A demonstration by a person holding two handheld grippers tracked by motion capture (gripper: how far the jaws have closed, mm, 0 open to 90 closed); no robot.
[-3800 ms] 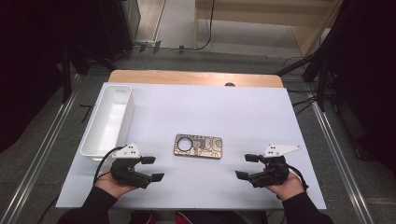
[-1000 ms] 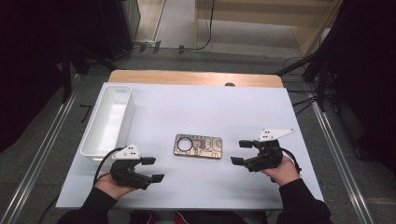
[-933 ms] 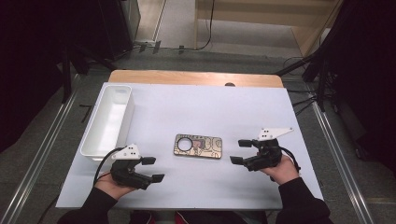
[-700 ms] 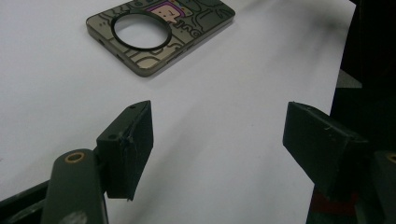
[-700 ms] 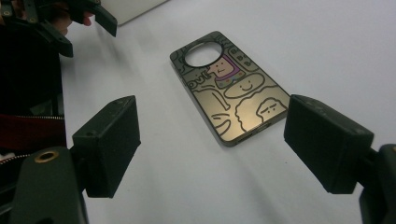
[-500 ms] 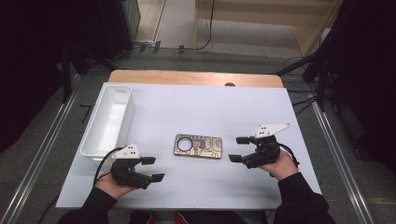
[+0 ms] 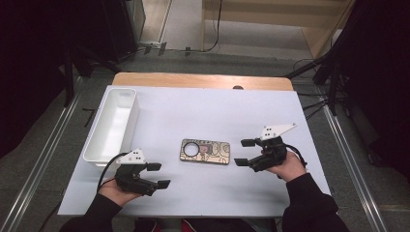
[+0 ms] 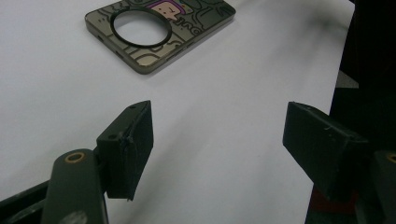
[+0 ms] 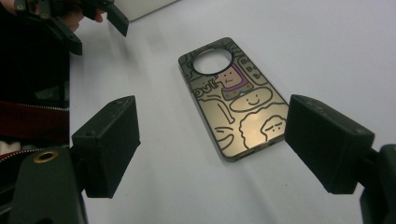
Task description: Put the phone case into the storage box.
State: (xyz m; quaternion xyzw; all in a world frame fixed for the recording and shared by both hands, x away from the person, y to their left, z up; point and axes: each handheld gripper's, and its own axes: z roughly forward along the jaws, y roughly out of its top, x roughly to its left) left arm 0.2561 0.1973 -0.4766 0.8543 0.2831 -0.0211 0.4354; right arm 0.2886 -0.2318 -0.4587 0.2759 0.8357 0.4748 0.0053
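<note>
A gold phone case (image 7: 205, 151) with cartoon drawings and a round camera hole lies flat in the middle of the white table. My right gripper (image 7: 245, 152) is open just to the right of it, jaws pointing at its near end; in the right gripper view the phone case (image 9: 233, 100) lies ahead between the jaws, untouched. My left gripper (image 7: 158, 175) rests open near the front left, apart from the case, which sits farther off as the phone case (image 8: 159, 25) in the left gripper view.
A long white bin (image 7: 111, 123) stands at the table's left side, just beyond the left hand. The table's wooden far edge (image 7: 203, 80) runs along the back. Metal rails and cables line the floor on both sides.
My right gripper has moved forward and left toward the phone case, staying open. The left gripper has not moved.
</note>
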